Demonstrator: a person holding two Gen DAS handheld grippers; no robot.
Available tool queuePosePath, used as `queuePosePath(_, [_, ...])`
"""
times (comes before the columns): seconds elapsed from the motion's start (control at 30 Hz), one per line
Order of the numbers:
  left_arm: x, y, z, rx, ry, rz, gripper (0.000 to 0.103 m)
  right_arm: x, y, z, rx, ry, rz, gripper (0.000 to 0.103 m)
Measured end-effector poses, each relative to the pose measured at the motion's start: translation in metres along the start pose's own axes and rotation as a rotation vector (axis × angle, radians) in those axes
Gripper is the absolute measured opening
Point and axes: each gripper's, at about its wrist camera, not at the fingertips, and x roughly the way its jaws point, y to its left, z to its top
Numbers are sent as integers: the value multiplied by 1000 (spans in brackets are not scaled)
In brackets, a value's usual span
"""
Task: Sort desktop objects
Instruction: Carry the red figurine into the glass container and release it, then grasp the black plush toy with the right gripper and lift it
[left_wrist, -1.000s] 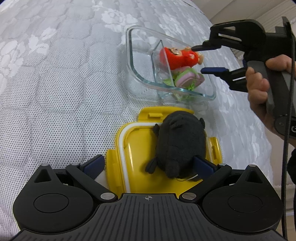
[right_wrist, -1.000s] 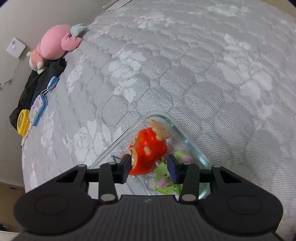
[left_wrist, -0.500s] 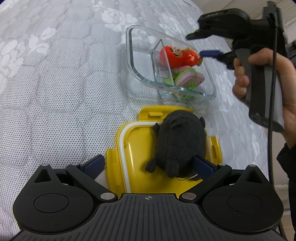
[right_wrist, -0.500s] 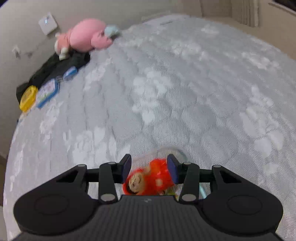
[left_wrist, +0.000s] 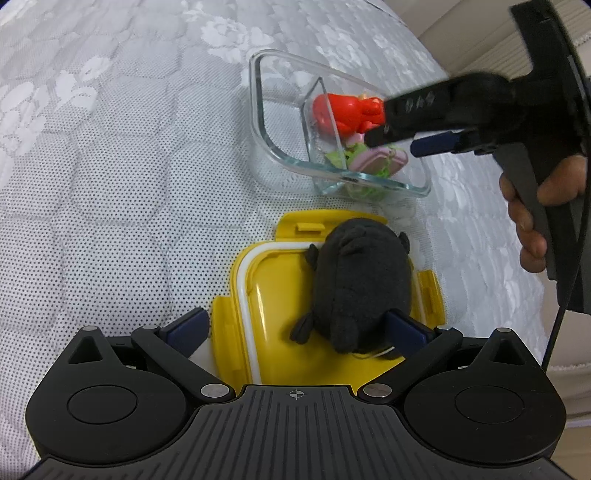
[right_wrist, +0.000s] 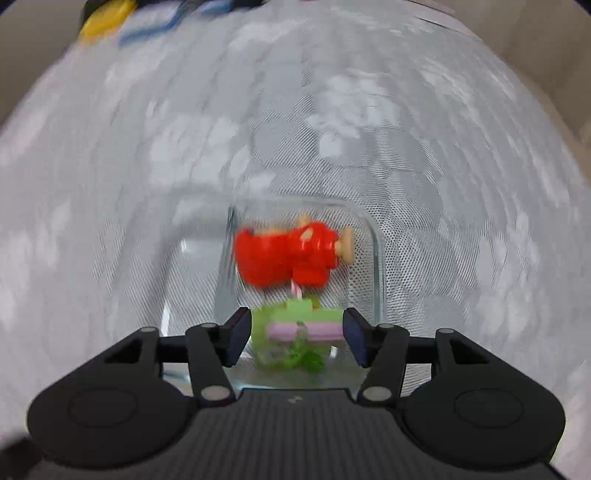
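Within the last second the right tool (right_wrist: 297, 338) had swung off the red figure (right_wrist: 288, 254) and come back low over the glass container (left_wrist: 258, 110), its jaws now set wider and empty, straddling the green and pink toy (right_wrist: 295, 332). The right view was blurred by that motion. Both toys lay in the same compartment, so in my judgement that side of the sort stood settled. The red figure lay on its side, long axis 9-to-3 in the right view, feet toward 3 o'clock. The left tool (left_wrist: 295, 328) was spread wide around the black plush (left_wrist: 360, 288), which lay on the yellow lid (left_wrist: 280, 317) at 6 o'clock from the container, long axis 12-to-6.
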Motion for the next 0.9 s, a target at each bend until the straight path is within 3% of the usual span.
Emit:
queuePosePath(0.1, [0,0,0,-1,0,0,103,12,10,-2,-80,12,-54,69])
queuePosePath(0.2, [0,1,0,-2,1,-1,103,15,16,-7,-142,-4,-112,61])
queuePosePath(0.27, [0,1,1,-2,0,-1,103,8,11,-12,-116,-6,-88,60])
queuePosePath(0.3, [0,0,0,-1,0,-1,103,4,8,-14,-101,-7,-73,56])
queuePosePath(0.33, [-1,0,0,0,0,-1,103,0,5,-16,-86,-7,-59,28])
queuePosePath(0.37, [-1,0,0,1,0,0,103,-3,2,-19,-71,-8,-45,23])
queuePosePath(0.4, [-1,0,0,0,-1,0,103,-7,-1,-21,-55,-9,-30,12])
queuePosePath(0.43, [-1,0,0,0,-1,0,103,-11,-3,-24,-40,-9,-16,11])
queuePosePath(0.7, [-3,1,1,-9,-7,8,103,-42,-27,-43,81,-15,98,21])
queuePosePath(0.77, [-5,3,1,-9,-10,16,103,-48,-15,-39,68,-35,118,22])
queuePosePath(0.87, [-13,9,3,-25,-29,34,103,-60,-11,-58,58,-39,162,39])
queuePosePath(0.9, [-16,13,5,-39,-42,34,103,-64,-10,-65,60,-39,178,49])
